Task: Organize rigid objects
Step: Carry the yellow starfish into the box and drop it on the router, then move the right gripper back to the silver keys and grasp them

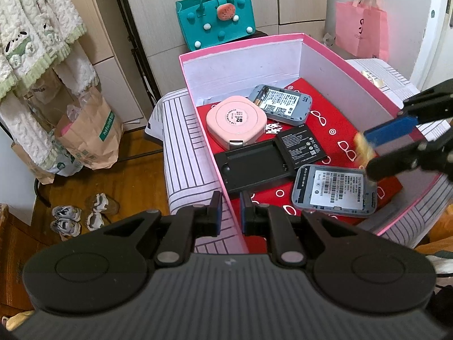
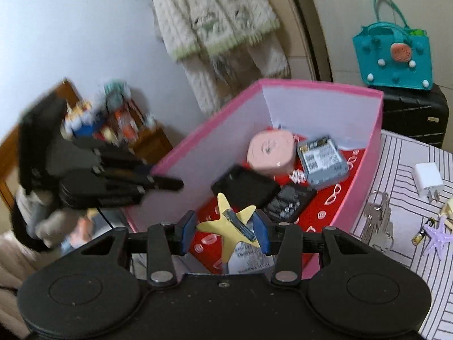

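Observation:
A pink box (image 1: 198, 147) with a red patterned floor stands on a striped cloth. It holds a pink round device (image 1: 236, 120), two grey pocket routers (image 1: 283, 103) (image 1: 335, 189), a black cover (image 1: 250, 167) and a black battery (image 1: 303, 146). My left gripper (image 1: 230, 208) straddles the box's near left wall, closed on it. My right gripper (image 2: 225, 228) is shut on a yellow star hair clip (image 2: 229, 222), held over the box's near end; it also shows at the right of the left wrist view (image 1: 363, 146).
On the striped cloth right of the box lie a bunch of keys (image 2: 378, 223), a white charger (image 2: 427, 180), a small battery (image 2: 423, 231) and a purple star clip (image 2: 438, 238). A teal bag (image 1: 215, 17), pink bag (image 1: 361, 31) and paper bags (image 1: 90, 133) stand around.

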